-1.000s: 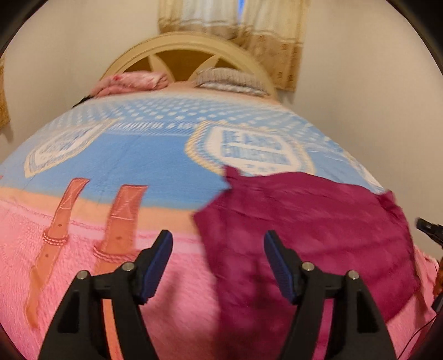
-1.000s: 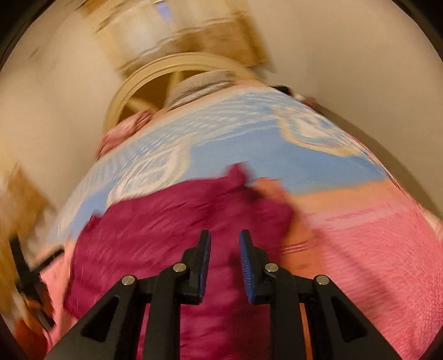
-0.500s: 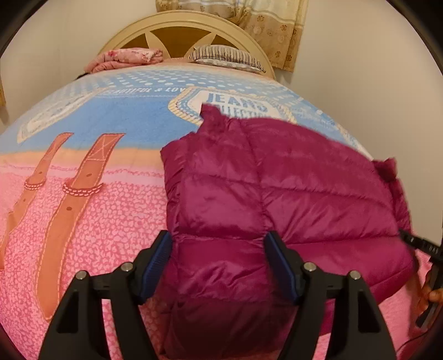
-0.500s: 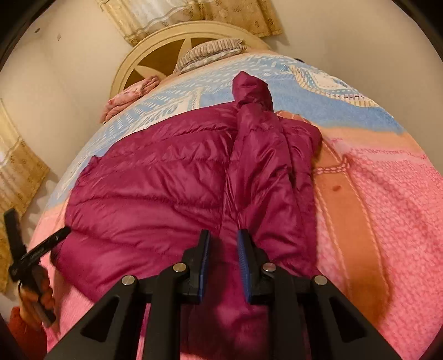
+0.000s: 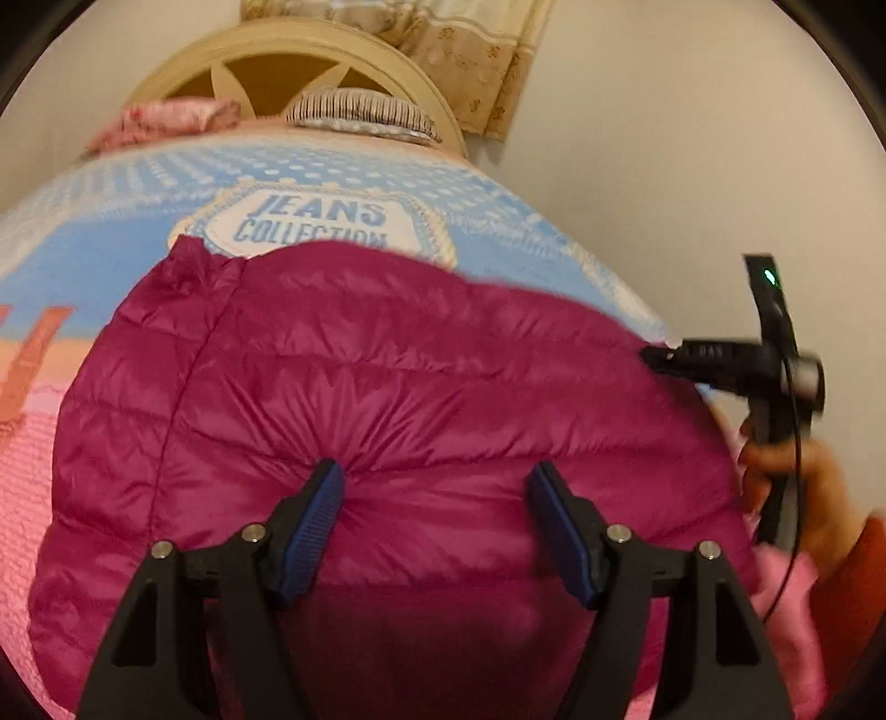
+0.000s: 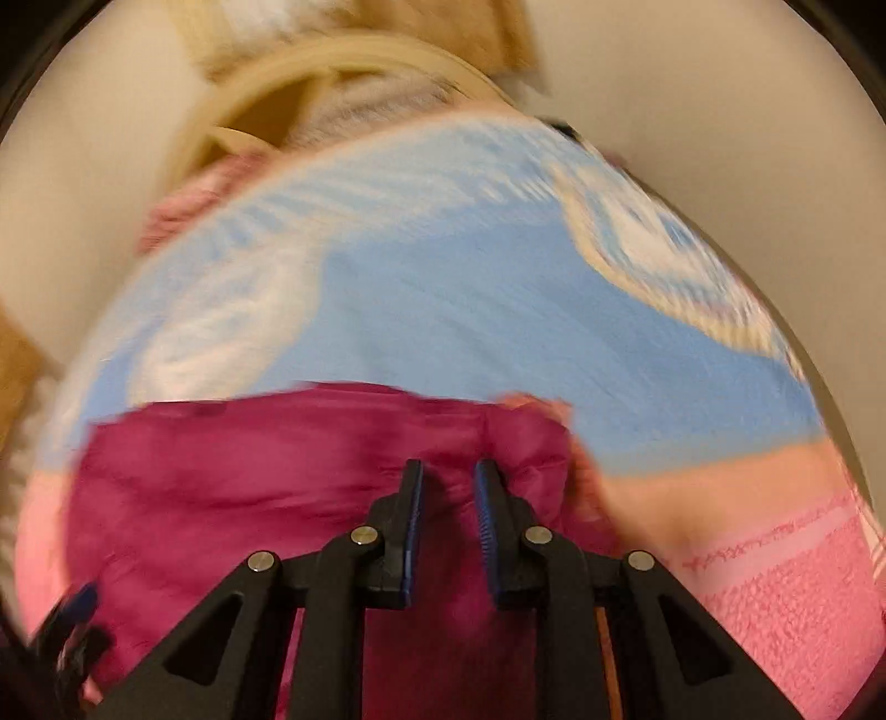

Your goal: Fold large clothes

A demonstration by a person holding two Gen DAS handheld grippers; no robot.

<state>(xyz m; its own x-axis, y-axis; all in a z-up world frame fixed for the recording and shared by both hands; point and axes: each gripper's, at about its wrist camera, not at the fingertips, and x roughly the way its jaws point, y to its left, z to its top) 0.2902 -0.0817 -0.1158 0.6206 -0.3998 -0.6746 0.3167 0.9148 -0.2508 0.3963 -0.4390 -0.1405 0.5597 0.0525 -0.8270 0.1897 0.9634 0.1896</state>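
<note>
One puffy, quilted magenta jacket (image 5: 387, 421) covers a terry bedspread (image 5: 111, 243).

Puffer jacket (image 5: 398, 399) showing magenta, quilted in horizontal bands. Bedspread (image 5: 99, 243) beyond jacket showing sky blue with white dots and white badge lettered in blue; beside jacket turning peach, then pink. Pillow (image 5: 360, 111) beyond jacket wearing grey stripes. Headboard (image 5: 310, 47) showing cream. Curtain (image 5: 476, 66) showing beige, flowered.
</note>
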